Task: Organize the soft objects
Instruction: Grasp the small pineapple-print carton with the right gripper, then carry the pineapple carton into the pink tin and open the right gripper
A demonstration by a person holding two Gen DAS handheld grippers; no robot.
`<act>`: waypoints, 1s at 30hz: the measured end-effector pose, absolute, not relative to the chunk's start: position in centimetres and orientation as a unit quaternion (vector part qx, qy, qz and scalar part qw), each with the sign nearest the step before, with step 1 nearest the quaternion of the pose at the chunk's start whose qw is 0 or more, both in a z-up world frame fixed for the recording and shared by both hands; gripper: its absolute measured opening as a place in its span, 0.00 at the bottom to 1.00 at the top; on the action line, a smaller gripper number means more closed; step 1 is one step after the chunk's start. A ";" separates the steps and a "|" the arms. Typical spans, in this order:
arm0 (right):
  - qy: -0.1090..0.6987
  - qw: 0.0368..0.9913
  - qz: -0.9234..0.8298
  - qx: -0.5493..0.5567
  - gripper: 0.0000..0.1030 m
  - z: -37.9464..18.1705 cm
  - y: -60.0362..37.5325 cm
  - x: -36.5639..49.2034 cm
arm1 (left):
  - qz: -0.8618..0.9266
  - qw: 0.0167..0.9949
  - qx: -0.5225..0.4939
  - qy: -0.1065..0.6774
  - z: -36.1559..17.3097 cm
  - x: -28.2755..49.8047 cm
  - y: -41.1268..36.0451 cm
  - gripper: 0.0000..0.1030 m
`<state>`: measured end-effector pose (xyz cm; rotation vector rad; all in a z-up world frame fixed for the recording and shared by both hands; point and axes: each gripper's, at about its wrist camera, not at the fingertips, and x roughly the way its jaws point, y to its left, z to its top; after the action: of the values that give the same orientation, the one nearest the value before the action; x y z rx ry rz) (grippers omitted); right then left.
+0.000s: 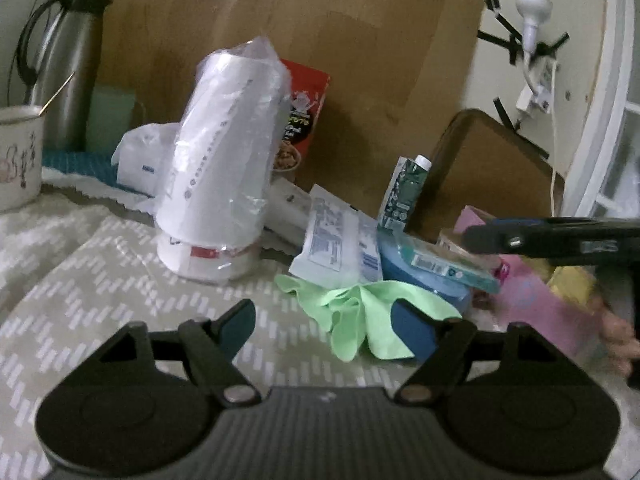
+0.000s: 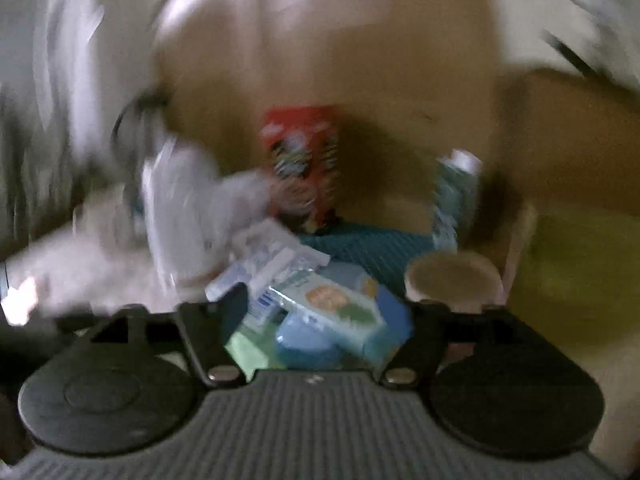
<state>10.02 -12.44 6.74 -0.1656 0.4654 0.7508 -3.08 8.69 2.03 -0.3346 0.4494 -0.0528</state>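
Observation:
A crumpled light green cloth (image 1: 360, 316) lies on the patterned bed cover (image 1: 80, 280) in the left wrist view, just ahead of my left gripper (image 1: 326, 326), which is open, its right finger (image 1: 412, 330) at the cloth's edge. A white wipes packet (image 1: 336, 248) leans behind the cloth. My right gripper (image 2: 320, 320) is open above a blue tub (image 2: 312, 344) with a flat packet (image 2: 332, 308) on it; that view is blurred. A corner of the green cloth (image 2: 248, 350) shows there too. The right gripper's body (image 1: 560, 236) enters the left wrist view from the right.
A bagged stack of white cups (image 1: 224, 168) stands left of centre. Behind it are a red snack box (image 1: 304, 120), a green carton (image 1: 404, 192), a steel flask (image 1: 68, 68), a mug (image 1: 18, 156) and cardboard sheets (image 1: 320, 40). A pink box (image 1: 552, 304) sits at the right.

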 end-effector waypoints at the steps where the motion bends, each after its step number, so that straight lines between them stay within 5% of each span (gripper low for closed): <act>1: 0.243 0.889 0.377 -0.096 0.77 6.9 -11.8 11.4 | -0.026 0.960 -0.174 0.219 1.9 -3.2 9.1 0.74; 6: 0.305 0.861 0.373 -0.164 0.74 5.2 -8.6 14.7 | -0.022 0.959 -0.199 0.202 1.8 -3.4 9.8 0.76; 11: 0.300 0.862 0.362 -0.191 0.48 4.3 -7.3 12.6 | -0.023 0.958 -0.206 0.198 1.7 -3.4 9.9 0.76; 13: 0.281 0.870 0.355 -0.197 0.47 4.4 -7.4 10.8 | -0.024 0.958 -0.209 0.196 1.7 -3.3 10.0 0.76; 27: 0.252 0.864 0.404 -0.164 0.44 -0.4 -9.3 -2.2 | -0.064 0.950 -0.215 0.216 1.6 -3.2 10.0 0.76; 30: 0.237 0.877 0.390 -0.152 0.61 -1.0 -10.1 -3.4 | -0.086 0.943 -0.220 0.235 1.5 -3.3 10.0 0.68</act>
<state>-3.36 -10.06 -1.03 -0.3163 0.4946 0.8134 -3.32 9.96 1.54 -0.4489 0.4784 -0.1751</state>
